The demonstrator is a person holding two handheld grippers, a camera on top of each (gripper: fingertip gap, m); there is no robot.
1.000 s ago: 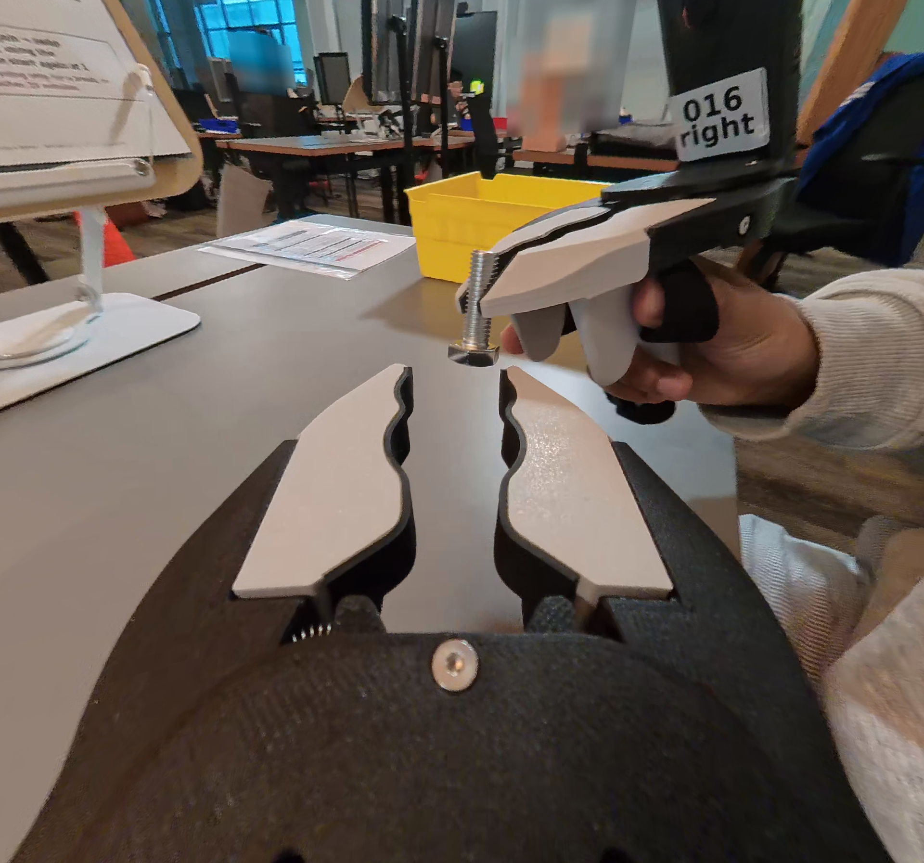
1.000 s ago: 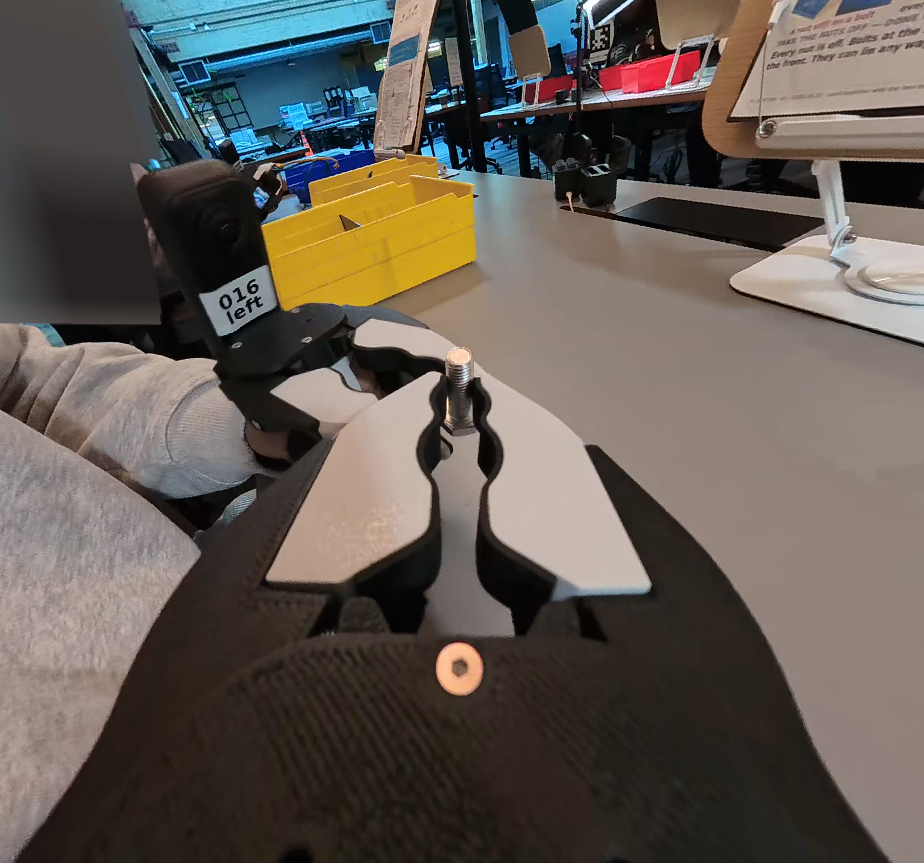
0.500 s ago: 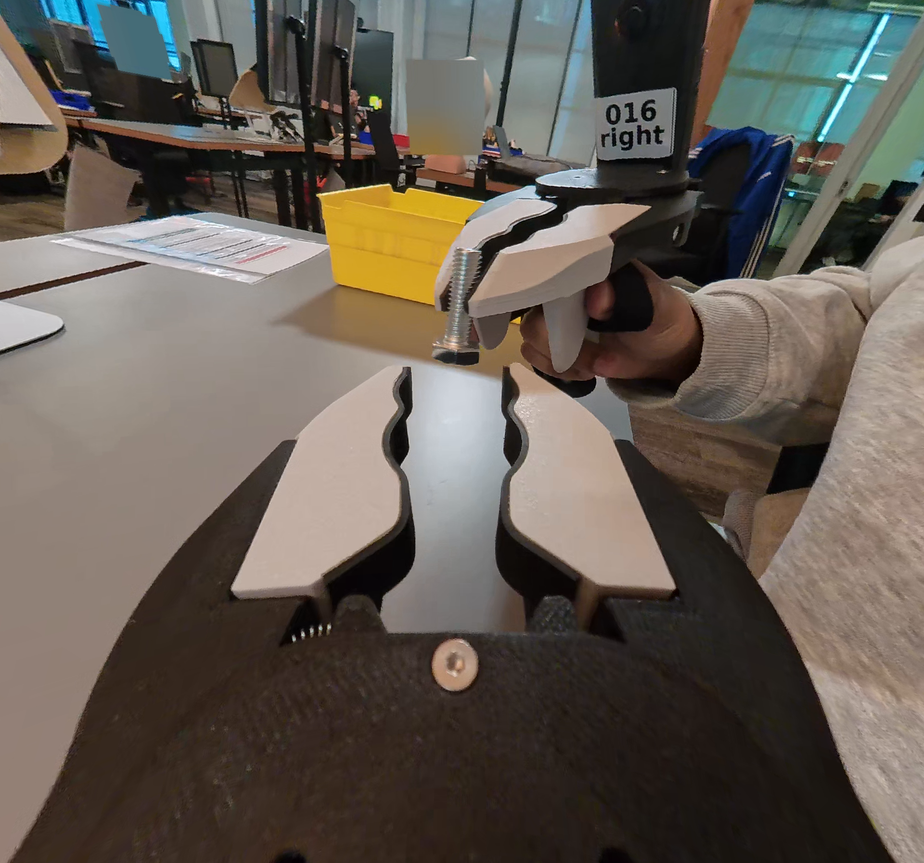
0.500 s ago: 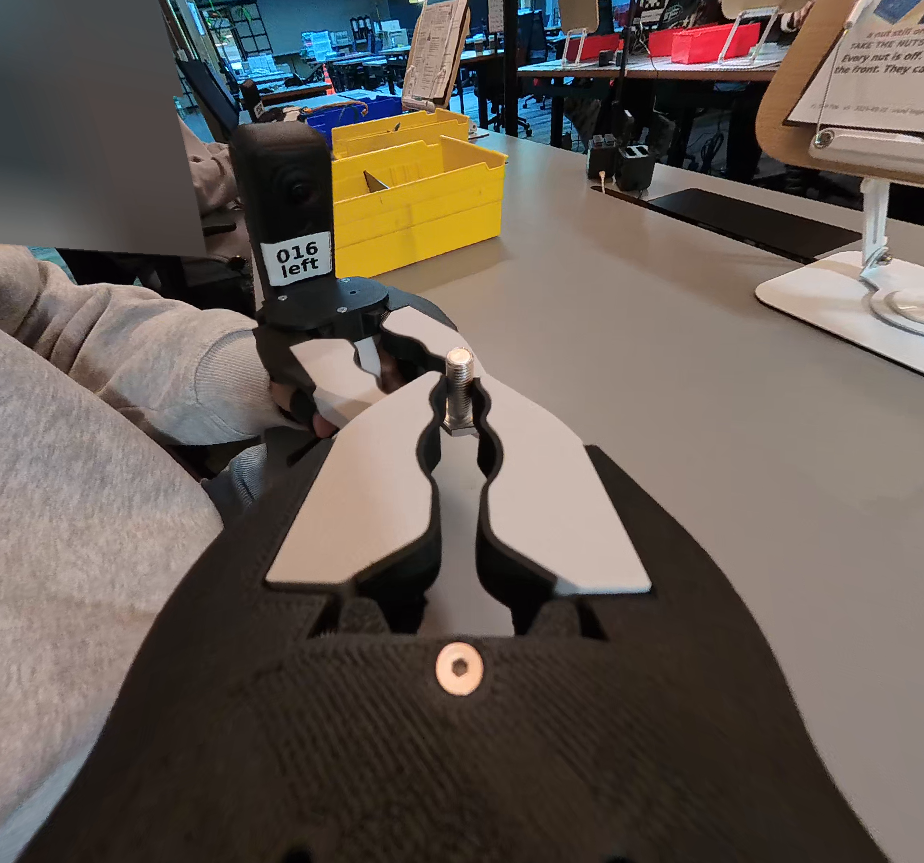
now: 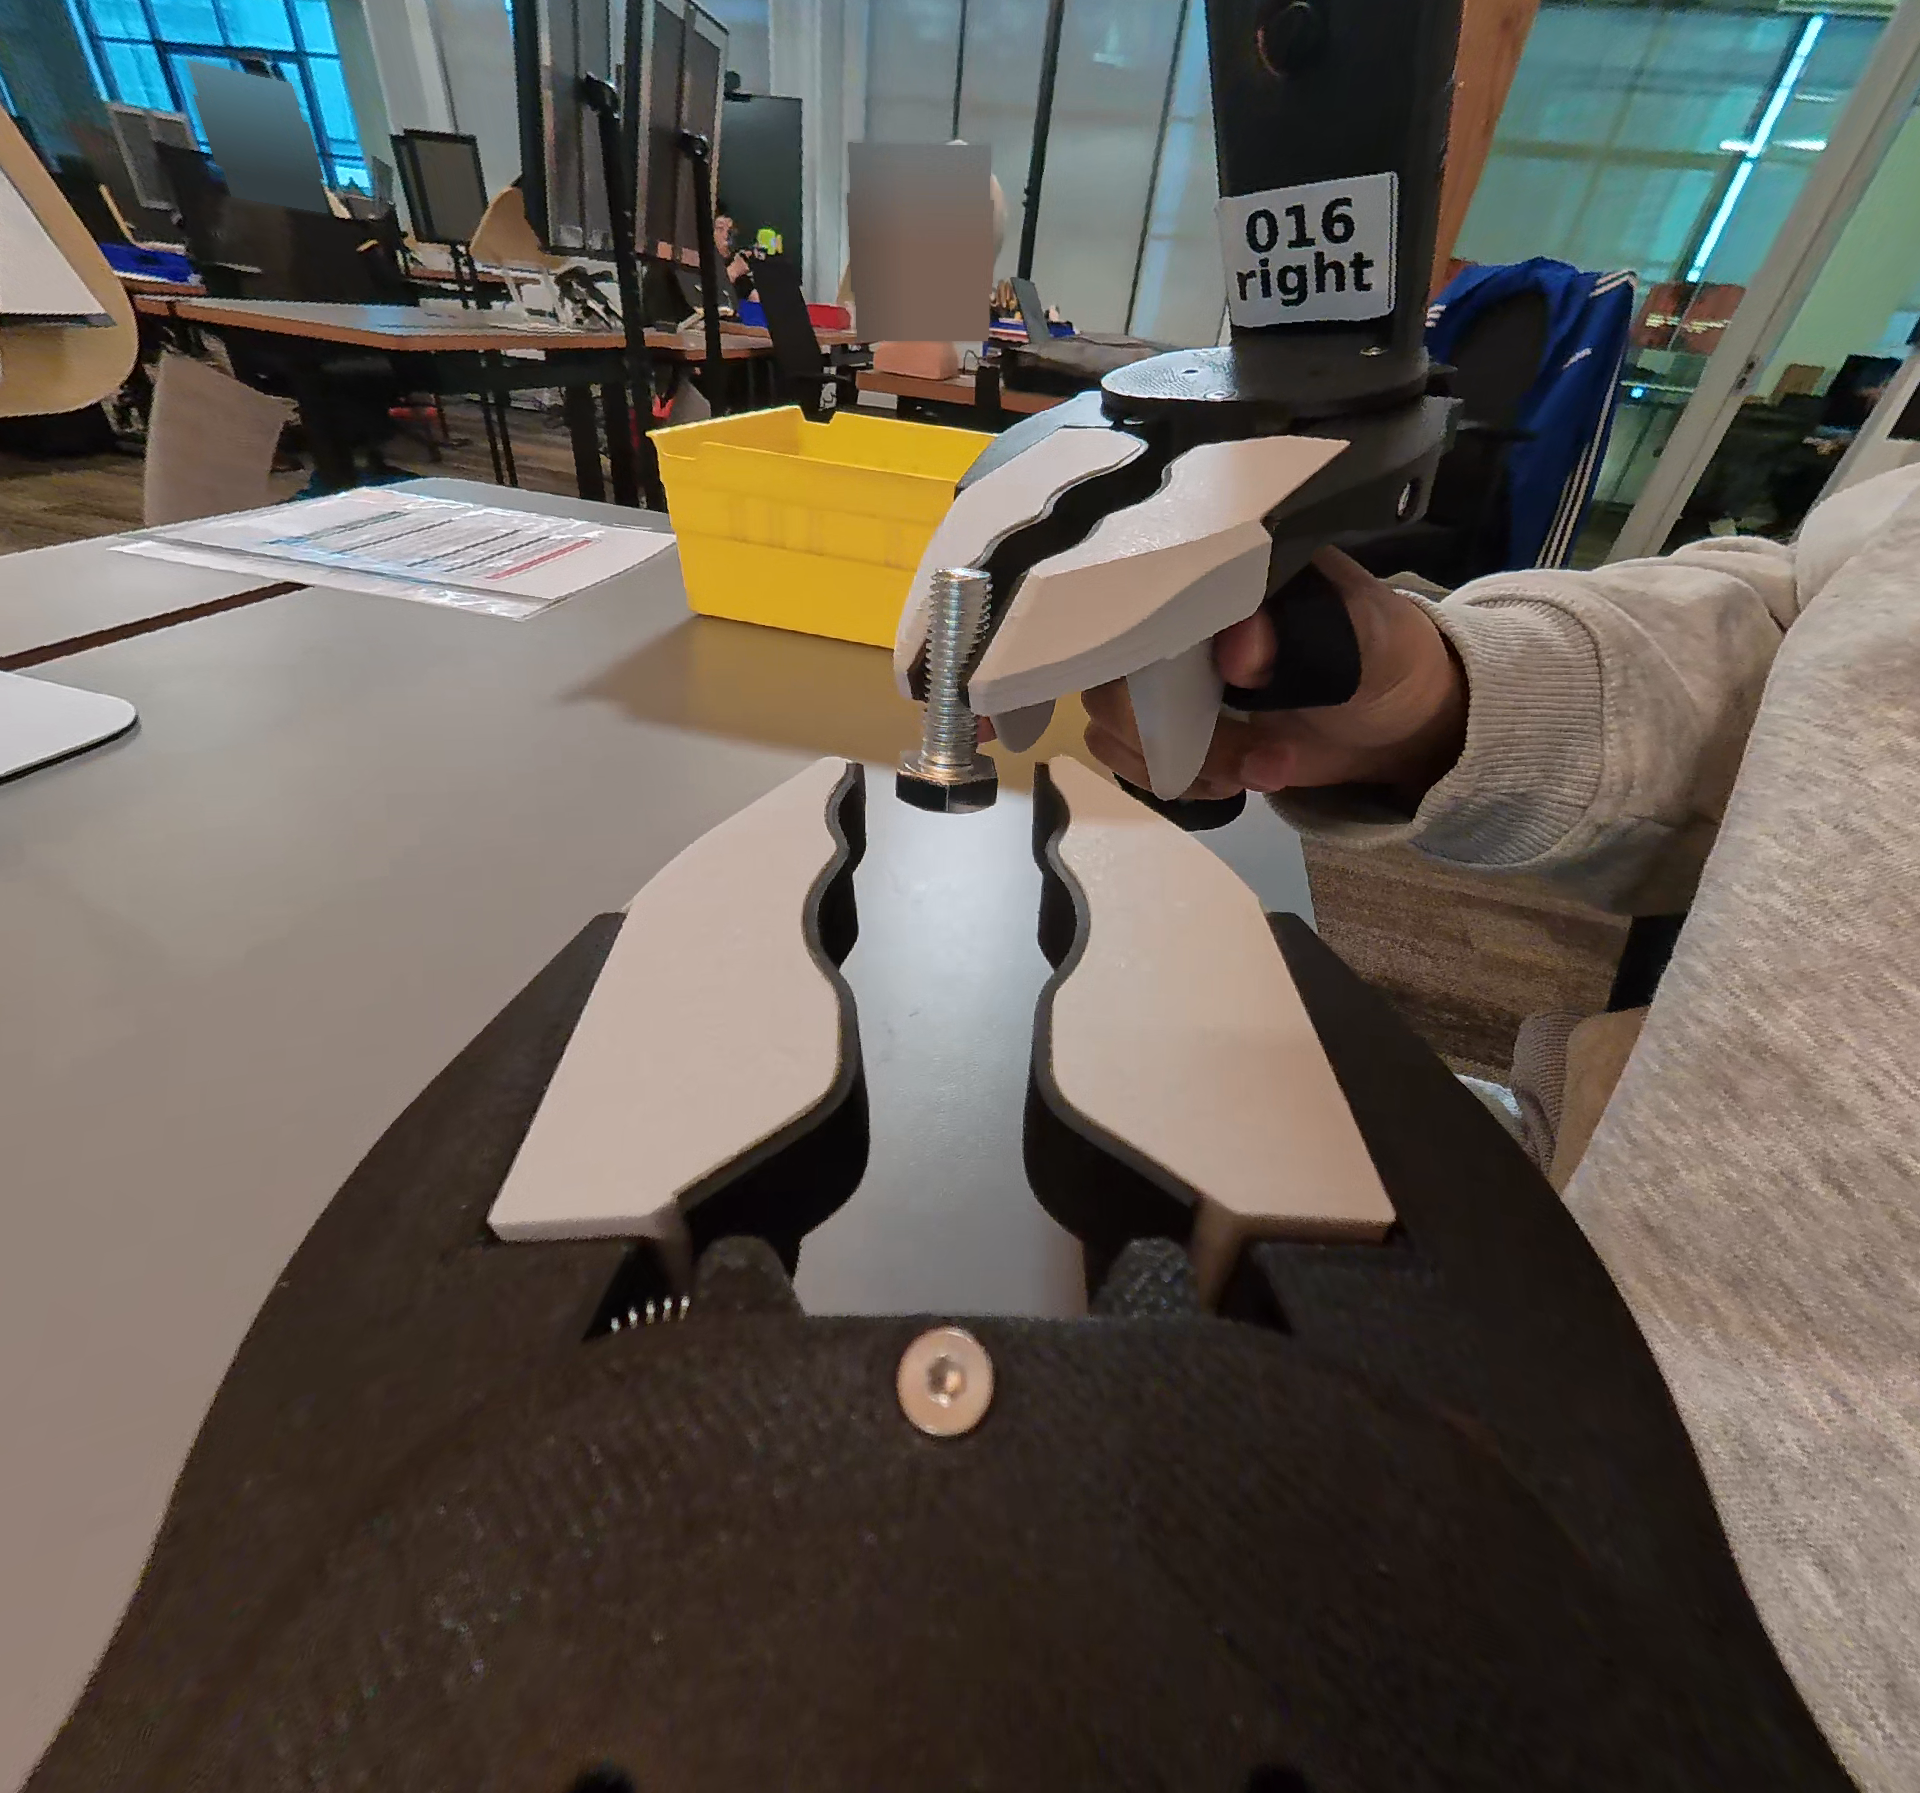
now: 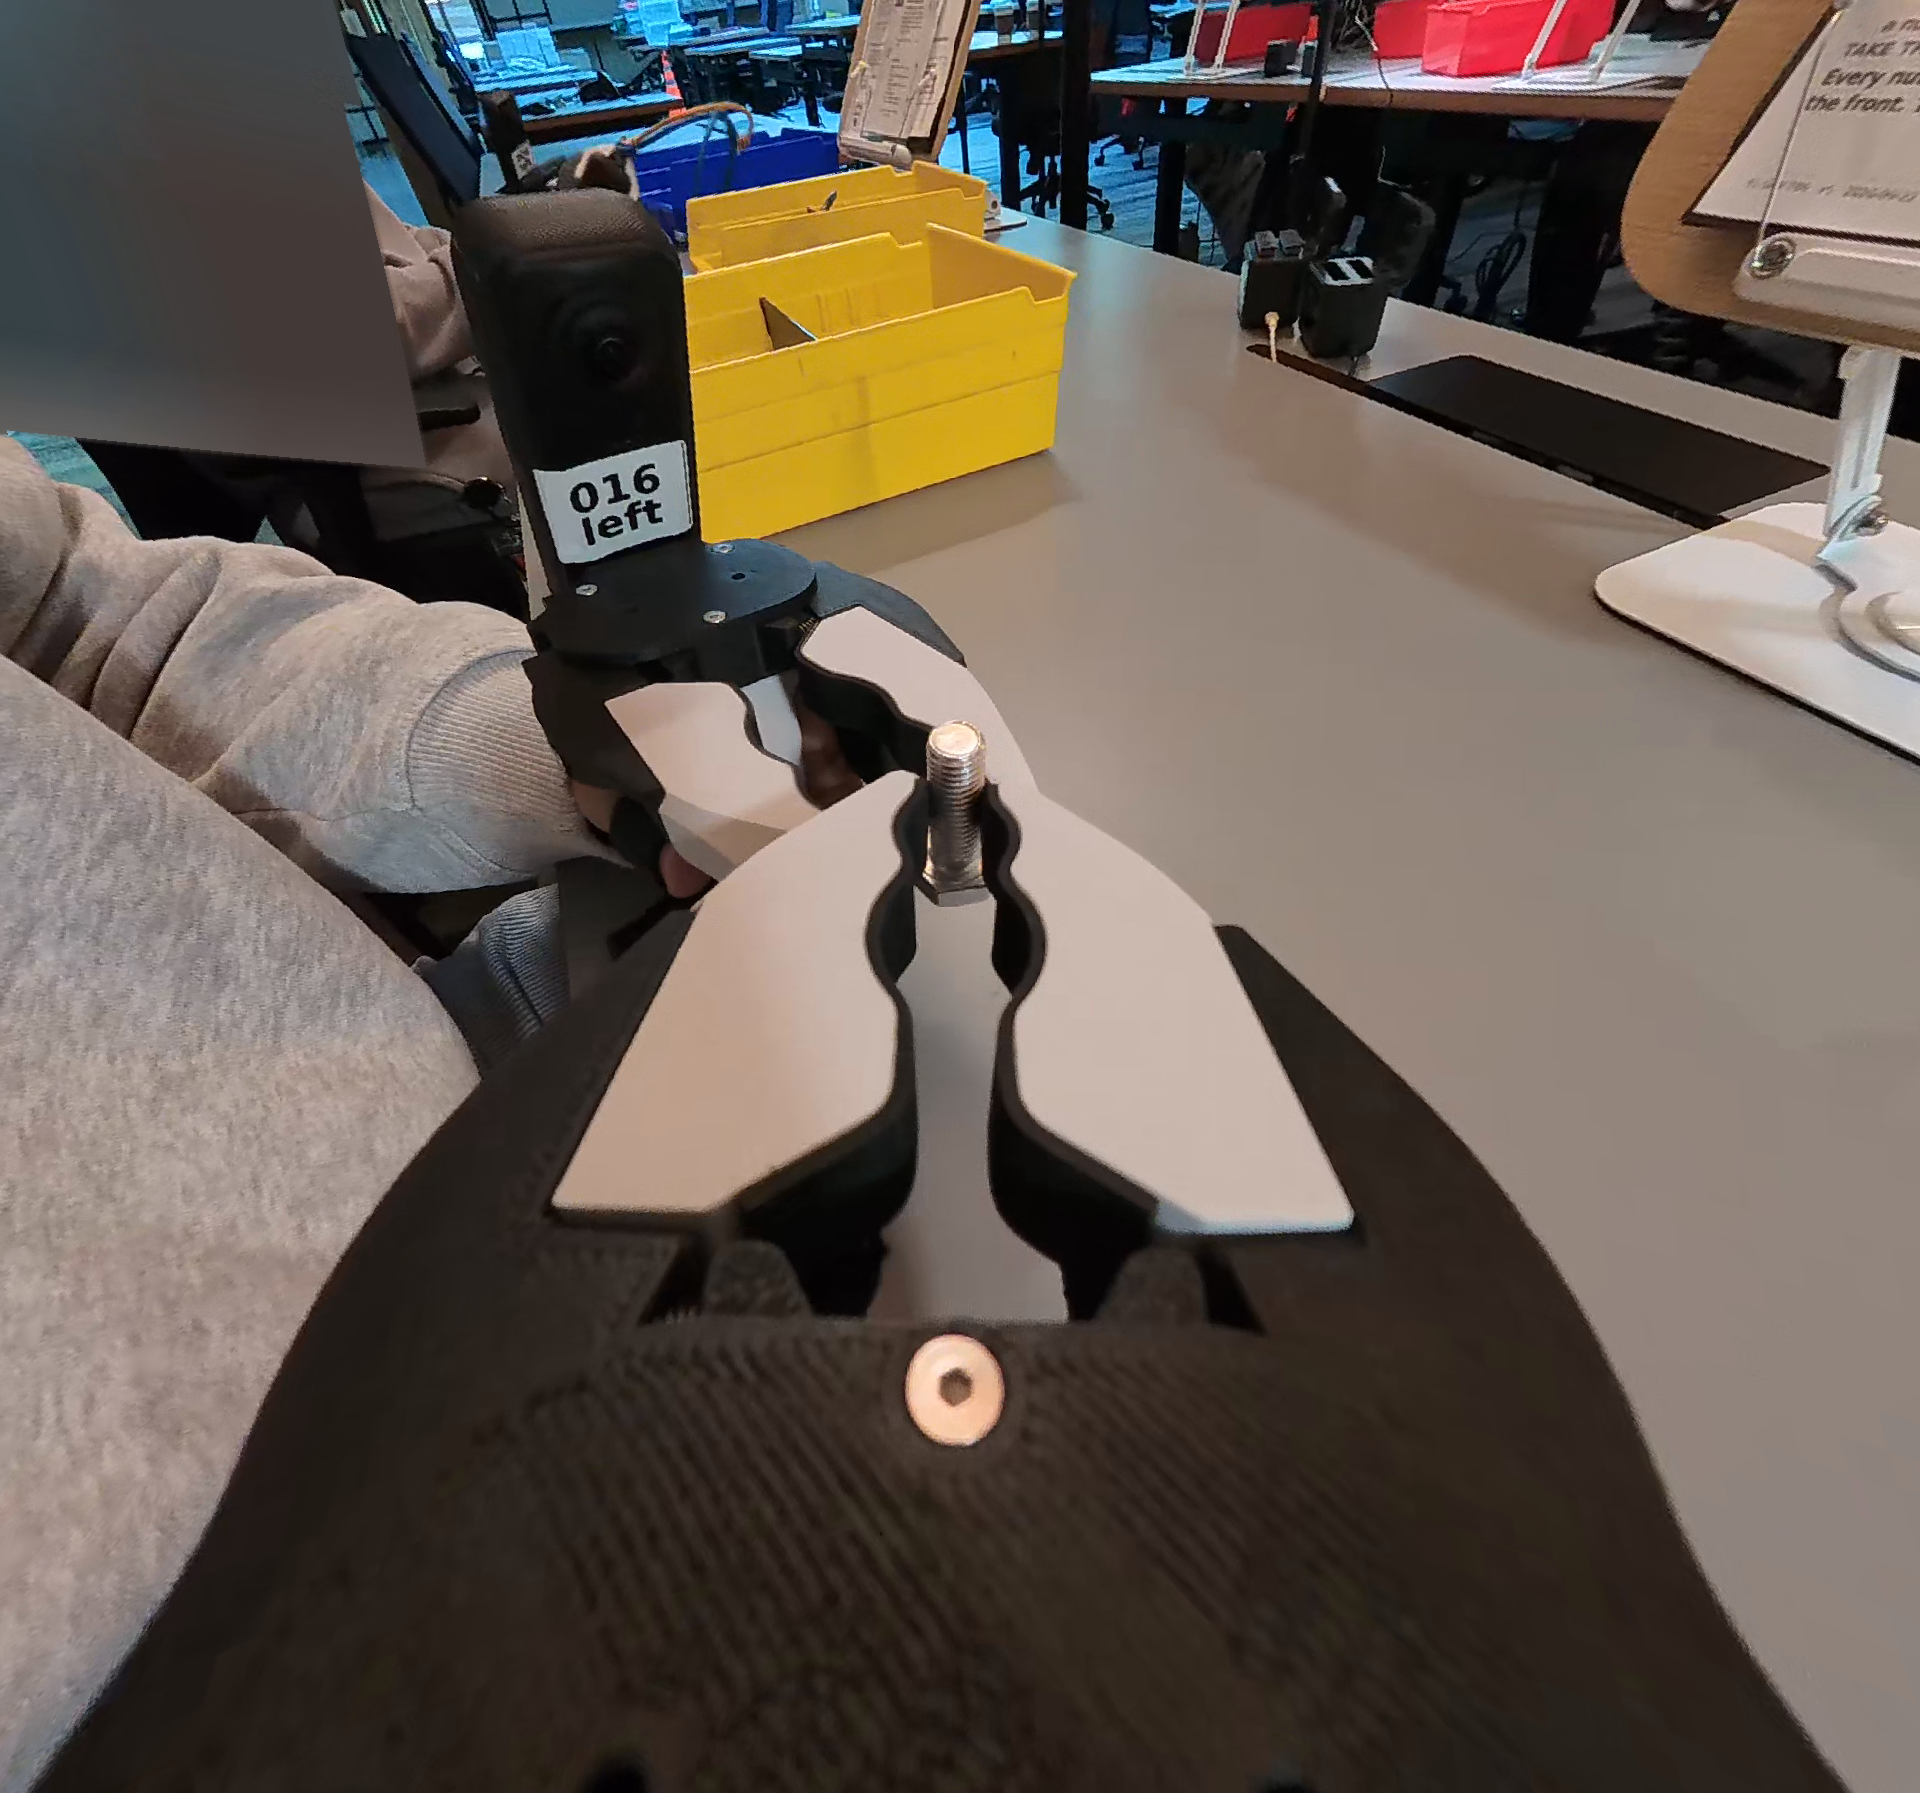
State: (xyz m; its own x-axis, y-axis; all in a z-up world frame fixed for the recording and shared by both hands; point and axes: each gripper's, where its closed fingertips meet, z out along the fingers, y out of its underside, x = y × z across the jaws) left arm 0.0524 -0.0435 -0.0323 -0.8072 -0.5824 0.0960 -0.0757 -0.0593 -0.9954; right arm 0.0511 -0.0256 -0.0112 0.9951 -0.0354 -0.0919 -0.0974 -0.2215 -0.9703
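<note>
My right gripper (image 6: 954, 808) is shut on a silver bolt (image 6: 953, 813), held upright with the hex head down and the threaded end up. In the left wrist view the right gripper (image 5: 951, 663) holds the bolt (image 5: 951, 694) just beyond my left gripper's tips, with its head (image 5: 945, 793) level with them. My left gripper (image 5: 945, 798) is open and empty, its tips on either side of the bolt head. In the right wrist view the left gripper (image 6: 831, 704) sits just behind the bolt, above the grey table (image 6: 1351, 756).
A yellow bin (image 5: 810, 517) stands on the table beyond the grippers; it also shows in the right wrist view (image 6: 883, 382), with a second one behind. A laminated sheet (image 5: 405, 543) lies far left. A white document stand base (image 6: 1766, 611) is at the right. Both grippers' tips are close together, under 4 cm apart.
The two grippers have drawn closer together; the bolt head now sits level with the left gripper's tips. Both views have swung, and the right gripper still holds the bolt.
</note>
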